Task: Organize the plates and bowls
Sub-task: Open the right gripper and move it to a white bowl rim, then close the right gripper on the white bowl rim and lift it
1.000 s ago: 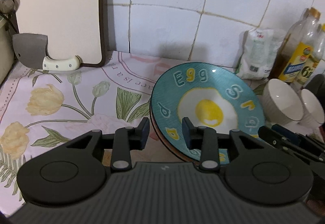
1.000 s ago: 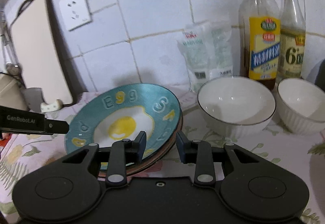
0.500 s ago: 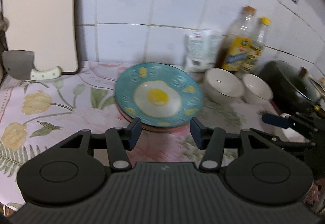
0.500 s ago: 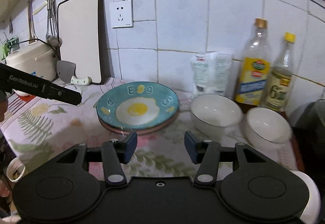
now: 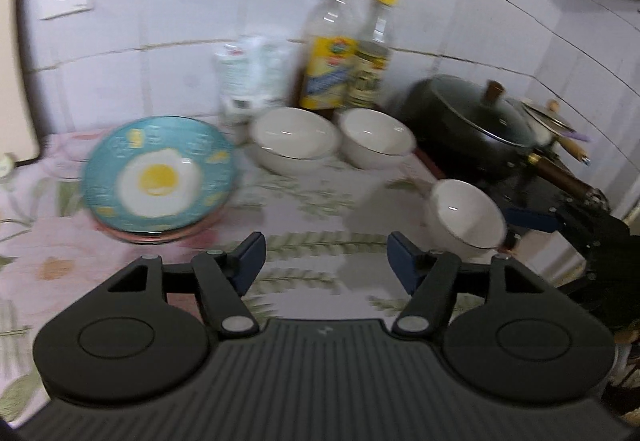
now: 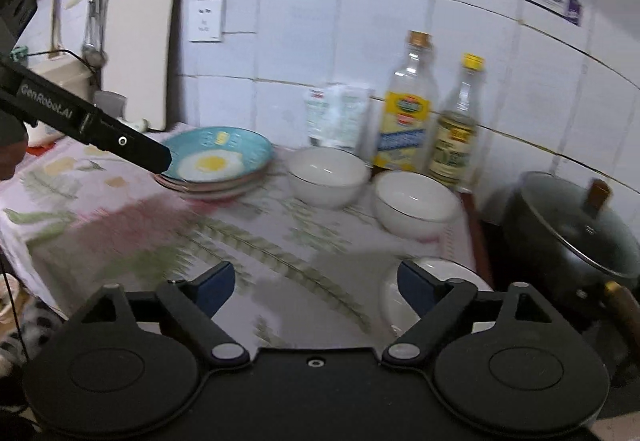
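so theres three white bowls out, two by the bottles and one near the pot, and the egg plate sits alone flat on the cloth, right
Not quite: the egg plate is not alone on the cloth; it tops a stack of plates, whose rims show beneath it in the right wrist view. The rest holds: two white bowls by the bottles and a third bowl near the pot.
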A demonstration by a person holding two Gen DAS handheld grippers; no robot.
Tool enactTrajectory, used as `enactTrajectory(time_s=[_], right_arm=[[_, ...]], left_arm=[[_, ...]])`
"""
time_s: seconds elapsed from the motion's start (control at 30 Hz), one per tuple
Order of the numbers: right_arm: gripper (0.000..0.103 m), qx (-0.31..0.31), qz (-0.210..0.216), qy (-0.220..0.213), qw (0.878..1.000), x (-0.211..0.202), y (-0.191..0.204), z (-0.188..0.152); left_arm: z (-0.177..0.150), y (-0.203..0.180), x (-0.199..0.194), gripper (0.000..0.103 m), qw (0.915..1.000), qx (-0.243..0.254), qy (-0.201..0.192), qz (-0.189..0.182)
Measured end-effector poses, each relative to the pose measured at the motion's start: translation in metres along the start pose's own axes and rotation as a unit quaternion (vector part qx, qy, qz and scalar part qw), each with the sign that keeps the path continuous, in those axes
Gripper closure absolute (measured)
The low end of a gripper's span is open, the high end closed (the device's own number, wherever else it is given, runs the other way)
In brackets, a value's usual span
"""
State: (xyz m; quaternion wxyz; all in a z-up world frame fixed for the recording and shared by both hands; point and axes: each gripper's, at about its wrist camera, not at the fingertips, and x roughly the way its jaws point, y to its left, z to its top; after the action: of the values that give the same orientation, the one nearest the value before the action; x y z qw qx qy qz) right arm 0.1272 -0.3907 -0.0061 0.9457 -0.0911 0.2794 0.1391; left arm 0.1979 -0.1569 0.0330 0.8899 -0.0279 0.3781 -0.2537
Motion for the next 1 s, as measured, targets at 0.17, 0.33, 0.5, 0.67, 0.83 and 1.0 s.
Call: enactTrajectory(time_s=[0.17, 0.33, 0.5, 0.67, 0.83, 1.0], right_arm=[[0.005, 0.03, -0.039, 0.003, 0.999, -0.005, -0.036, -0.027], [0.003, 0.053, -0.048, 0.017, 0.997, 0.006, -0.062, -0.054], [0.003, 0.072, -0.037, 0.032, 0.996, 0.03, -0.08, -0.074], [0.003, 0.061, -0.027, 0.028, 0.997, 0.053, -0.088, -0.081], [0.003, 0.045, -0.013, 0.019, 0.999, 0.066, -0.087, -0.08], [0.003, 0.048, -0.014, 0.015, 0.999, 0.074, -0.088, -0.081]], left_arm=[[-0.001, -0.027, 0.037, 0.031, 0.9989, -0.003, 0.012, -0.046], [0.0, -0.048, 0.079, 0.031, 0.9973, -0.004, 0.021, -0.071], [0.003, -0.062, 0.121, 0.031, 0.995, -0.023, 0.029, -0.093], [-0.004, -0.074, 0.152, 0.034, 0.9927, -0.04, 0.044, -0.105], [-0.007, -0.084, 0.174, 0.041, 0.9926, -0.041, 0.048, -0.104], [-0.01, -0.087, 0.187, 0.064, 0.9913, -0.041, 0.058, -0.111]])
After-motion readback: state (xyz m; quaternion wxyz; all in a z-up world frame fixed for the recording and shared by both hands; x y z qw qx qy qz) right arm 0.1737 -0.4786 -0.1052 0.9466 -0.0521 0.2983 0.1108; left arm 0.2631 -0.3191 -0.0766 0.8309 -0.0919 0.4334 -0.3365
